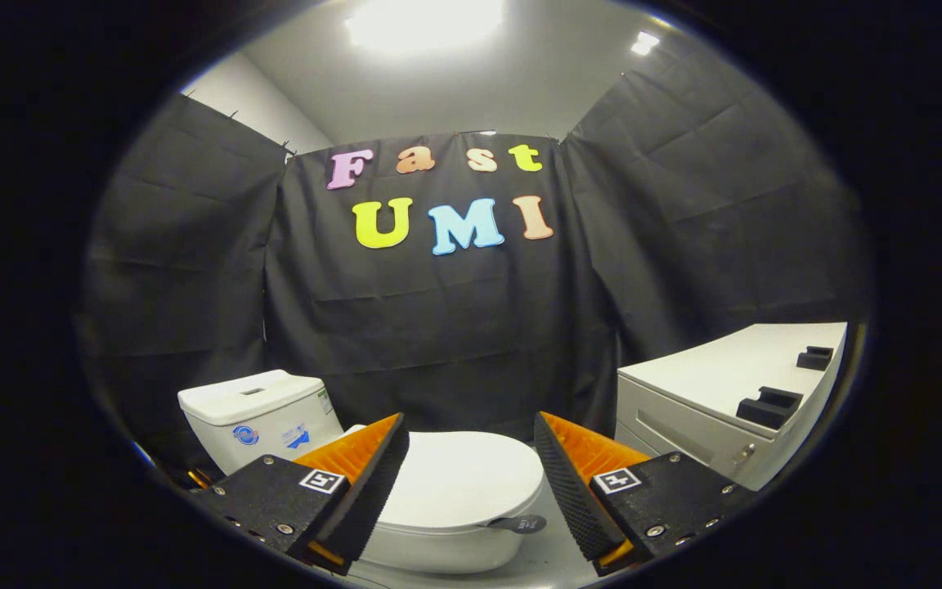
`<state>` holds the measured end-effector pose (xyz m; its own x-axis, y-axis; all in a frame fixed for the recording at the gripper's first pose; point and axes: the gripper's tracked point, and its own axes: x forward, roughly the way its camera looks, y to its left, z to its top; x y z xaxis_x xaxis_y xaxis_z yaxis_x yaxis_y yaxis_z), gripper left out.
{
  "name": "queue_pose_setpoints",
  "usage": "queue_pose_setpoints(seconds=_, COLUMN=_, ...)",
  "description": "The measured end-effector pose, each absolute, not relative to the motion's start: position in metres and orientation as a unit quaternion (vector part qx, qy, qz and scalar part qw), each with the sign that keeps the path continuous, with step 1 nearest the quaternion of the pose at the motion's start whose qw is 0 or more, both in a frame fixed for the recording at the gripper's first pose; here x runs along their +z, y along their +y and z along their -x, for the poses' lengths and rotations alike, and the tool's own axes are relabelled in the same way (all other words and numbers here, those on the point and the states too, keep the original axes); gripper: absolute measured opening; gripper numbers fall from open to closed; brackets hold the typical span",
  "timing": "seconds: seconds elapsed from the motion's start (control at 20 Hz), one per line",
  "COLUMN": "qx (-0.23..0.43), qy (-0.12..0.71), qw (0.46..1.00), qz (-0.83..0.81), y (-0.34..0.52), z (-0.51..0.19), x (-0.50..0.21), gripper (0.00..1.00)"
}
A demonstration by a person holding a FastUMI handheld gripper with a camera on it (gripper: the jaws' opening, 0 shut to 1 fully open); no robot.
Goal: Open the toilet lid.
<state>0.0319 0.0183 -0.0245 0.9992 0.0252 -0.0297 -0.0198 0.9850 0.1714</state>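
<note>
Lid (459, 478) down, flat on the bowl (446, 552). Nothing of the job done yet, as I read it.

My gripper (471, 458) is spread wide, jaws released, nothing between them. The lid lies in the gap between my fingers and a little beyond and below them; I touch nothing.

Toilet sits side-on to me. Tank (258, 417) beyond my left finger, so the hinge end should be over there, though the finger hides the hinge itself. The free front edge of the lid points toward my right finger.

Small dark tab (520, 523) sticks out from under the lid rim at that front end, just beside my right finger. Looks like a pull tab for lifting; cannot tell what it is made of or how it is fixed on.

White cabinet (708, 384) off beyond the right finger, near the toilet front, with two dark blocks (769, 405) on top. Worth minding when swinging in from that side.

What is left, by my judgement: all of it. Drop down and forward to the front edge, get a finger under the rim or close on the tab, then lift in an arc toward the tank until the lid stands up against it.

Risk: the rim is smooth and rounded, a poor catch could slip off and let the lid fall.
</note>
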Motion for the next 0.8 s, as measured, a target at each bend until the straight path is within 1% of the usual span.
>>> queue_pose_setpoints(seconds=0.15, qx=0.007, qy=0.034, qw=0.991, qz=-0.133, y=0.021, z=-0.042, x=-0.045, gripper=0.94)
queue_pose_setpoints(seconds=0.45, qx=-0.023, qy=0.08, qw=0.967, qz=-0.24, y=0.012, z=-0.061, x=-0.095, gripper=0.96)
queue_pose_setpoints(seconds=0.8, qx=-0.071, qy=0.095, qw=0.934, qz=-0.338, y=-0.011, z=-0.075, x=-0.138, gripper=0.96)
